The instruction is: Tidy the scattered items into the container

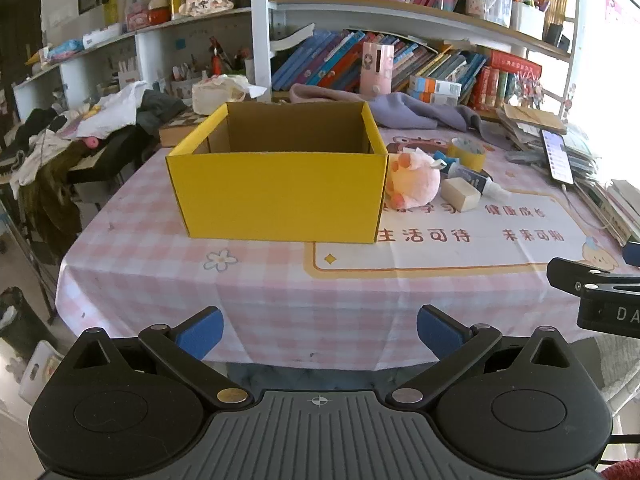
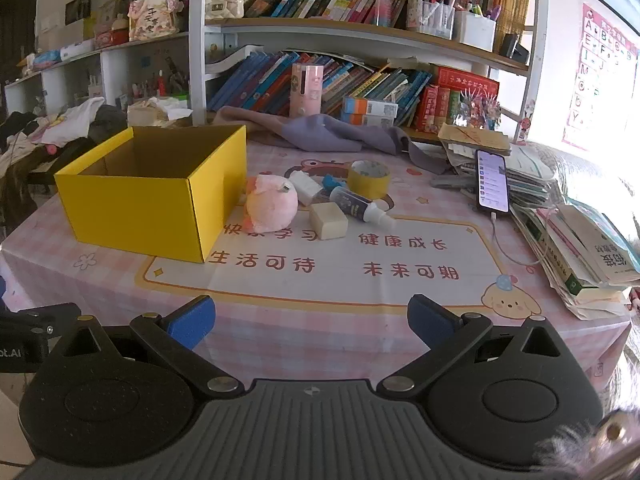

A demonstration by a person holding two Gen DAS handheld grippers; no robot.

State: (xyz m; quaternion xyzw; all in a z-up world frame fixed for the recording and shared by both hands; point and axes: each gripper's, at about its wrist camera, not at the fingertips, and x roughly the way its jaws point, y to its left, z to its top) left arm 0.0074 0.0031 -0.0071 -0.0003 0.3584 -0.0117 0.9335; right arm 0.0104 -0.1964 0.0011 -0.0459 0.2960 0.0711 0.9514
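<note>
Yellow box [image 2: 152, 204] sits left on the surface [image 2: 320, 280], looks empty. Just right of it: pink plush toy [image 2: 272, 202], soft, light, squeeze its middle; pale block [image 2: 328, 221], stiff; spray bottle [image 2: 360, 206] lying flat, likely slippery; tape roll [image 2: 369, 178] farther back. Left hand-held gripper [image 1: 320, 332] and right hand-held gripper [image 2: 312, 324]: both wide apart, holding nothing.

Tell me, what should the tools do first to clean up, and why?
Probably move the right tool forward toward the pink plush toy. Both tools are open and hold nothing, the yellow box looks empty, and the plush lies right beside the box, nearest of the scattered things. The left tool faces the box, not the items.
</note>
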